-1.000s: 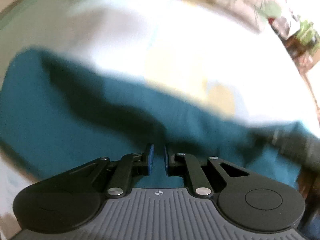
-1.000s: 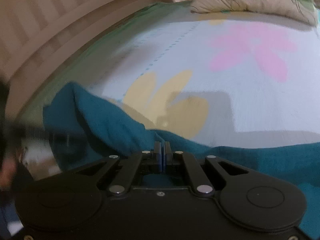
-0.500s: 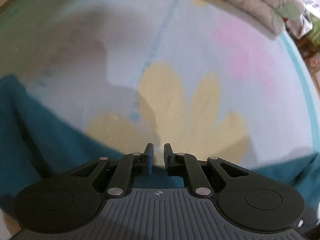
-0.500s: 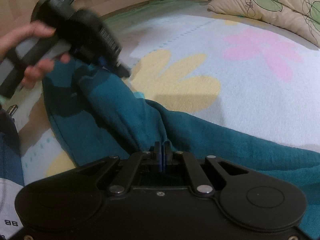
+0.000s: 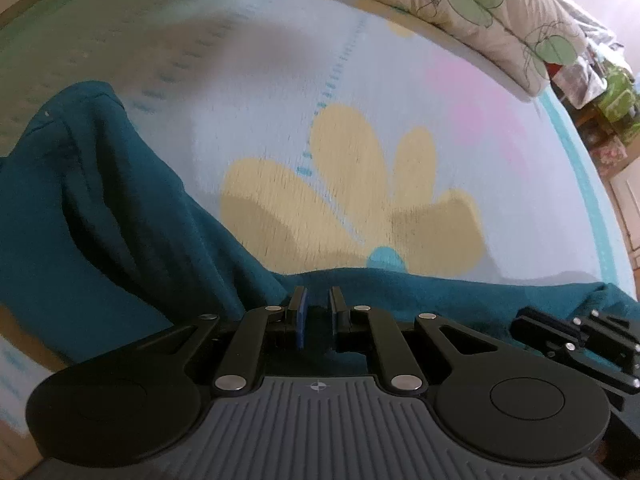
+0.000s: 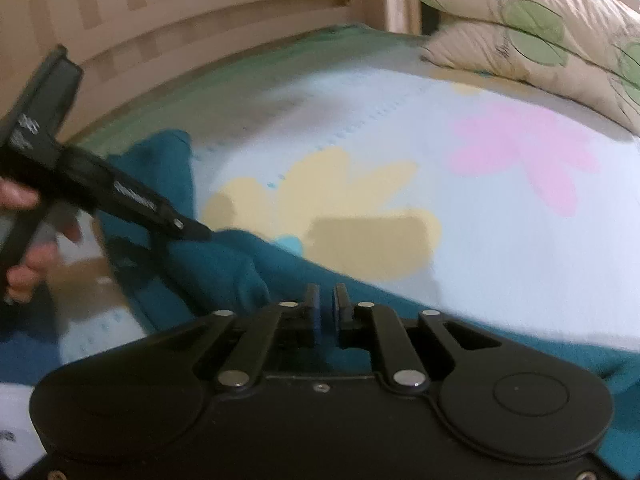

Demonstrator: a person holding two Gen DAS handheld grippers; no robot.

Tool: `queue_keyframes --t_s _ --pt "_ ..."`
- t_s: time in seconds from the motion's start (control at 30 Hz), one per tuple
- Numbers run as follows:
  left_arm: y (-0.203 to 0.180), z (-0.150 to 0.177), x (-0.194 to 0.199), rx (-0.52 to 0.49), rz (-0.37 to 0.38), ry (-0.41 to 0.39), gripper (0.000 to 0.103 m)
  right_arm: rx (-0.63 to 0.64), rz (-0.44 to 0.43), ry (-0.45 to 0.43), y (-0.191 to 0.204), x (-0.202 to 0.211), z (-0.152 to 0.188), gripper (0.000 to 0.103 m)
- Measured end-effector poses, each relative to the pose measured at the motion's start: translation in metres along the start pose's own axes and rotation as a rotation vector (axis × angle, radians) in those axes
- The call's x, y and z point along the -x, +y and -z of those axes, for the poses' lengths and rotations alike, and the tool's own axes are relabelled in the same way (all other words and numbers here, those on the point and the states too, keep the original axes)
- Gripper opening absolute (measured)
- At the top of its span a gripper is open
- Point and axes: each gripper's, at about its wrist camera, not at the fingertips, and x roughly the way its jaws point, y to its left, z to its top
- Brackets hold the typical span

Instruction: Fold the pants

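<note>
We see the left tool (image 5: 317,304) with its two blue-padded fingers parted by a narrow gap, teal cloth showing in the gap; whether the pads press it we cannot tell. The right tool (image 6: 325,304) stands likewise slightly parted, its tips low over the same cloth, and nothing is visibly clamped between them.

The pants (image 5: 100,220) are teal, soft and matte, lying on the bed sheet (image 5: 400,80) in a long band across the near edge, with a rumpled, creased heap rising at the left side of the left wrist view. In the right wrist view the pants (image 6: 224,264) bunch into a fold just ahead of the fingers and stretch away to the right.

Only the right wrist view shows the left tool from outside (image 6: 100,188): a black body held in the person's left hand (image 6: 28,256), its tip touching the teal heap. That view alone also shows the slatted wooden bed frame (image 6: 200,4). Only the left wrist view shows the right tool from the side (image 5: 576,340), black with small metal screws, resting low on the cloth at the right edge.

The sheet is pale blue with a large yellow flower (image 5: 352,192), a pink flower (image 6: 520,148) and a dotted stitched line. A cream quilted pillow (image 5: 460,8) with green leaf prints lies at the far end.
</note>
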Motion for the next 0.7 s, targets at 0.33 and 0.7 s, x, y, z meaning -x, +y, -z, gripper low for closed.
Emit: queue_keyframes --t_s 0.33,0.7 --pt "0.019 0.007 0.012 0.049 0.039 0.002 0.012 0.016 -0.15 0.107 0.031 -0.063 -0.026 0.05" --pt "0.048 -0.006 0.021 0.106 -0.012 -0.031 0.012 0.105 -0.186 0.047 0.066 -0.042 0.015 0.019"
